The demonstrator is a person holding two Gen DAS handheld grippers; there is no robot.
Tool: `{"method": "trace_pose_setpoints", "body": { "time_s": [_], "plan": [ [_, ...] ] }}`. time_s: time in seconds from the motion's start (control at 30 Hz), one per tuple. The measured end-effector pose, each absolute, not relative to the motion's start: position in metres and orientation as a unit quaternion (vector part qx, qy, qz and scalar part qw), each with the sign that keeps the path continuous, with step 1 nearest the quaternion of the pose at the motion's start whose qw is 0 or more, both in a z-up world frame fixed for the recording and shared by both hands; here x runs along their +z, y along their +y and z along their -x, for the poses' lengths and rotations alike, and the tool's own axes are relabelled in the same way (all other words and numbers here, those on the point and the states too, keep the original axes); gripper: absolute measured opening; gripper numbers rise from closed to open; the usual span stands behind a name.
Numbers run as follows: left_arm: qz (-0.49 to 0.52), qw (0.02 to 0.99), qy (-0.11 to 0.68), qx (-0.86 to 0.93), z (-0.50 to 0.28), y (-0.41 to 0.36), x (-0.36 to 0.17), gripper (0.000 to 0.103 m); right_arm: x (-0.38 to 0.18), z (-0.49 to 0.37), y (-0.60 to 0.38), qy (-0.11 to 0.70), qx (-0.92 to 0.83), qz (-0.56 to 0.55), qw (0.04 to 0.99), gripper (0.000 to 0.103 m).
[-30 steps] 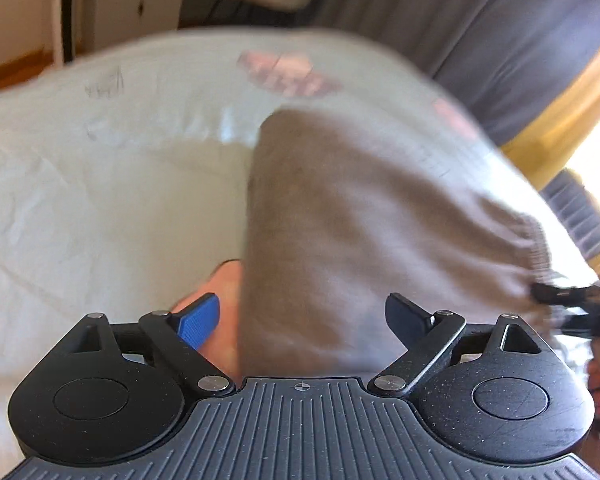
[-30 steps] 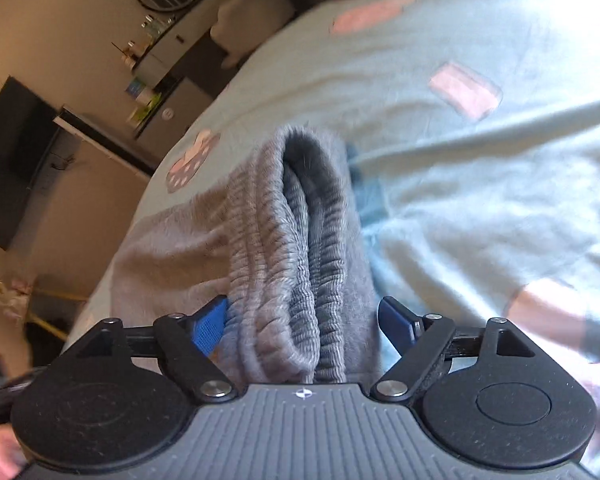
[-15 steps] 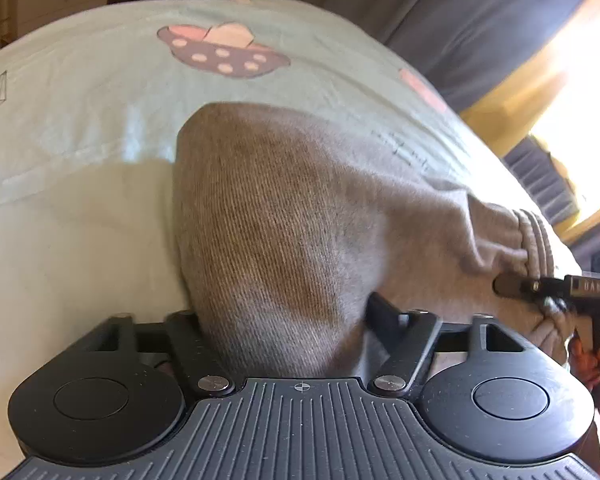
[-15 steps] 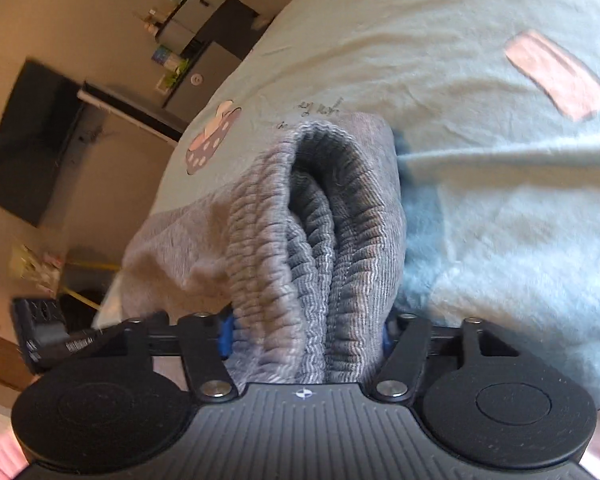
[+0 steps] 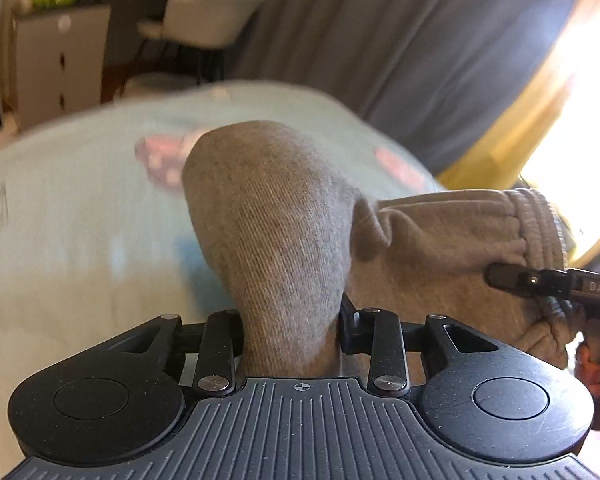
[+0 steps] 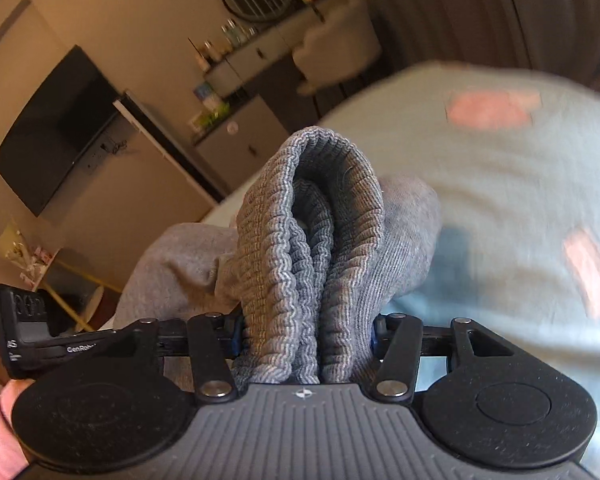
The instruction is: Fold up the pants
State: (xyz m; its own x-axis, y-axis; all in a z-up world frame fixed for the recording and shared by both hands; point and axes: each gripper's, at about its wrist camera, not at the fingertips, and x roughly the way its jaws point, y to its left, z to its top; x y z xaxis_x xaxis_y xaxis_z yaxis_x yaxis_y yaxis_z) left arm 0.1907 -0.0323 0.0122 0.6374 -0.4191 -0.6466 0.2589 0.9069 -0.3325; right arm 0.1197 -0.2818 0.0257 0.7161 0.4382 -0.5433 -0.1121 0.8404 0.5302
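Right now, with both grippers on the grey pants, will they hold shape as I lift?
Probably not: the grey pants bunch and sag between the closing left gripper and right gripper. The ribbed waistband looks thick, likely grippy.

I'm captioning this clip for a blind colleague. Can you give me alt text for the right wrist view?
The right gripper is closing on the bunched ribbed waistband of grey pants, raised over a pale blue bed sheet with pink patches. The left gripper shows at the left edge, a blurred room behind.
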Motion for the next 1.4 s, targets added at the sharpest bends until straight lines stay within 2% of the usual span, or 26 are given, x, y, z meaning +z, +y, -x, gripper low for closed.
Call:
{"method": "trace_pose_setpoints", "body": {
  "time_s": [0.03, 0.07, 0.1, 0.13, 0.17, 0.27, 0.33, 0.43, 0.5, 0.6, 0.7, 0.83, 0.93, 1.03, 1.13, 1.17, 1.4],
  "plan": [
    [0.104, 0.903, 0.376, -0.179, -0.198, -0.034, 0.016, 0.047, 0.031, -0.124, -0.284, 0.335, 0.146, -0.232, 0.901, 0.054],
    [0.104, 0.906, 0.377, -0.160, -0.205, -0.036, 0.018, 0.060, 0.035, -0.130, -0.286, 0.328, 0.134, -0.225, 0.908, 0.061],
    [0.099, 0.910, 0.379, -0.138, -0.208, -0.037, 0.019, 0.062, 0.038, -0.135, -0.289, 0.327, 0.111, -0.211, 0.915, 0.076],
    [0.089, 0.914, 0.378, -0.114, -0.207, -0.038, 0.020, 0.062, 0.039, -0.139, -0.292, 0.329, 0.081, -0.193, 0.921, 0.085],
    [0.080, 0.918, 0.374, -0.105, -0.203, -0.039, 0.020, 0.067, 0.037, -0.142, -0.296, 0.334, 0.041, -0.179, 0.925, 0.094],
    [0.046, 0.922, 0.373, -0.099, -0.177, -0.041, 0.009, 0.077, 0.025, -0.125, -0.310, 0.336, -0.006, -0.194, 0.922, 0.093],
    [0.014, 0.925, 0.369, -0.085, -0.154, -0.044, -0.004, 0.077, 0.014, -0.102, -0.316, 0.333, 0.006, -0.235, 0.913, 0.093],
    [-0.018, 0.924, 0.375, -0.075, -0.128, -0.051, -0.026, 0.079, -0.005, -0.070, -0.310, 0.332, 0.014, -0.256, 0.908, 0.085],
    [-0.014, 0.923, 0.380, -0.065, -0.119, -0.054, -0.035, 0.079, -0.015, -0.058, -0.300, 0.331, 0.005, -0.247, 0.911, 0.064],
    [0.011, 0.918, 0.392, -0.058, -0.114, -0.053, -0.033, 0.079, -0.023, -0.052, -0.296, 0.336, -0.018, -0.267, 0.903, 0.049],
    [0.023, 0.924, 0.380, -0.045, -0.109, -0.048, -0.018, 0.075, -0.012, -0.044, -0.288, 0.311, -0.022, -0.261, 0.914, 0.045],
    [0.025, 0.934, 0.353, -0.049, -0.109, -0.057, -0.002, 0.084, 0.005, -0.053, -0.275, 0.284, 0.001, -0.238, 0.929, 0.042],
    [0.027, 0.931, 0.360, -0.045, -0.124, -0.069, -0.007, 0.085, 0.005, -0.070, -0.261, 0.284, 0.019, -0.212, 0.935, 0.035],
    [0.035, 0.918, 0.392, -0.043, -0.134, -0.074, -0.022, 0.085, 0.000, -0.079, -0.254, 0.295, 0.023, -0.179, 0.938, 0.035],
    [0.025, 0.916, 0.399, -0.040, -0.135, -0.076, -0.032, 0.086, -0.009, -0.083, -0.256, 0.323, 0.021, -0.155, 0.933, 0.023],
    [0.022, 0.915, 0.401, -0.039, -0.134, -0.076, -0.033, 0.087, -0.010, -0.082, -0.253, 0.330, 0.016, -0.139, 0.934, 0.015],
    [0.013, 0.911, 0.410, -0.025, -0.137, -0.084, -0.042, 0.088, -0.021, -0.083, -0.242, 0.369, 0.009, -0.090, 0.925, 0.013]
  ]
}}
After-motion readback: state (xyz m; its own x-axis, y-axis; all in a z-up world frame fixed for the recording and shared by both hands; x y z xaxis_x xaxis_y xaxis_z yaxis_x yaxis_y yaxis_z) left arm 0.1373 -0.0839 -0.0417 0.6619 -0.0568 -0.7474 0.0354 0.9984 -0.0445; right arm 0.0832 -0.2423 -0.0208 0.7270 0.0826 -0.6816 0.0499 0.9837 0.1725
